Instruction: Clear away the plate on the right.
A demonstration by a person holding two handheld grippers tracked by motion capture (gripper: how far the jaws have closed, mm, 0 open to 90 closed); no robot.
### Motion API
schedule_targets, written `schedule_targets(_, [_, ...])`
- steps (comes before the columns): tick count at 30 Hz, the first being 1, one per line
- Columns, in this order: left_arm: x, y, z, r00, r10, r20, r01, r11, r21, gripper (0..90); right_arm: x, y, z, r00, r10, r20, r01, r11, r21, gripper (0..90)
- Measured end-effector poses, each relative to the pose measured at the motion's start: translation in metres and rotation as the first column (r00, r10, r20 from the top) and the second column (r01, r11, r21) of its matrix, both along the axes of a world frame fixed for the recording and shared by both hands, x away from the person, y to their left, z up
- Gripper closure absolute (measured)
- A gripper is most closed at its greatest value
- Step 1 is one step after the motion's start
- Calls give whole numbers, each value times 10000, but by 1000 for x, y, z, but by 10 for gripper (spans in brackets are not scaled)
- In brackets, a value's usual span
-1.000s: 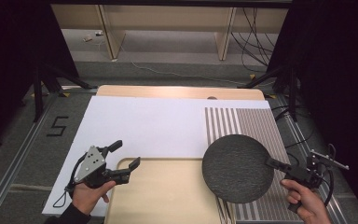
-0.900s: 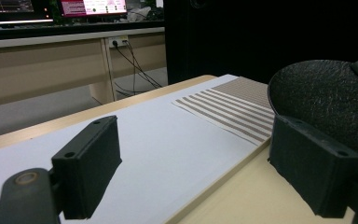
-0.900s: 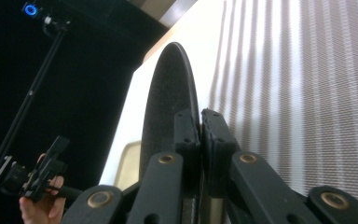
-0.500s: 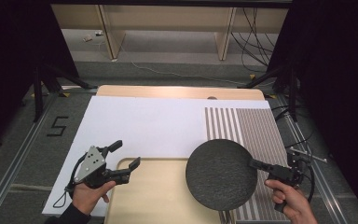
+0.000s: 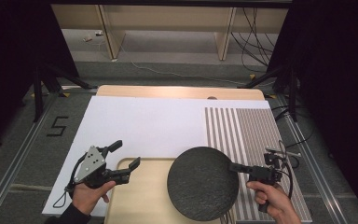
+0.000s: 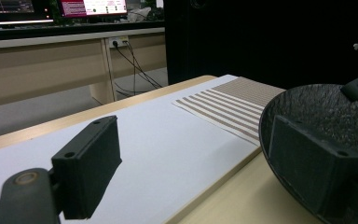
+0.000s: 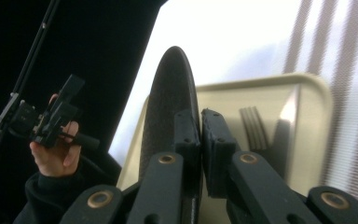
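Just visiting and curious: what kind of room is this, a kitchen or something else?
Probably a lab or recording studio, not a kitchen. The table stands between black curtains, loose cables trail behind it, and monitors glow on a far desk.

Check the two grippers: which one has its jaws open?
The left gripper: its jaws stand wide apart with nothing between them, beside the tray. The right gripper is clamped on the black plate's rim.

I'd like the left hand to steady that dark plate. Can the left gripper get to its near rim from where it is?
Probably yes. The left gripper stands open beside the tray, and the dark plate, clamped at its far rim by the right gripper, hangs over that tray with nothing between them.
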State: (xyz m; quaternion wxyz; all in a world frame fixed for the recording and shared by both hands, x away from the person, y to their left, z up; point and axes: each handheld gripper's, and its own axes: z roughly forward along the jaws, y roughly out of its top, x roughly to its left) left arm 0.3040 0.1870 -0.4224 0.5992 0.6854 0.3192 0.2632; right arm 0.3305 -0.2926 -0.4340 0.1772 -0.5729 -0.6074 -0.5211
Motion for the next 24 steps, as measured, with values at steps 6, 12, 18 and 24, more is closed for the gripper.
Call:
schedule_targets(6, [0,1,0,10000,12,16,-12,10000,-22,161,4,22,-2,9987,499,-81,-500,9986,-157,865])
schedule_targets(12, [0,1,1,10000,5,32,-5,10000,-23,161,9,42,-5,9948,1007,-124,-1009,9948,-165,865])
schedule_targets(18, [0,1,1,10000,-5,29,5,10000,-47,161,12,59,-6,9901,1392,-178,-1399,9892,-438,863])
schedule_targets(24, [0,1,1,10000,-4,30,4,10000,-39,161,14,68,-7,9881,1534,-118,-1538,9867,-528,862])
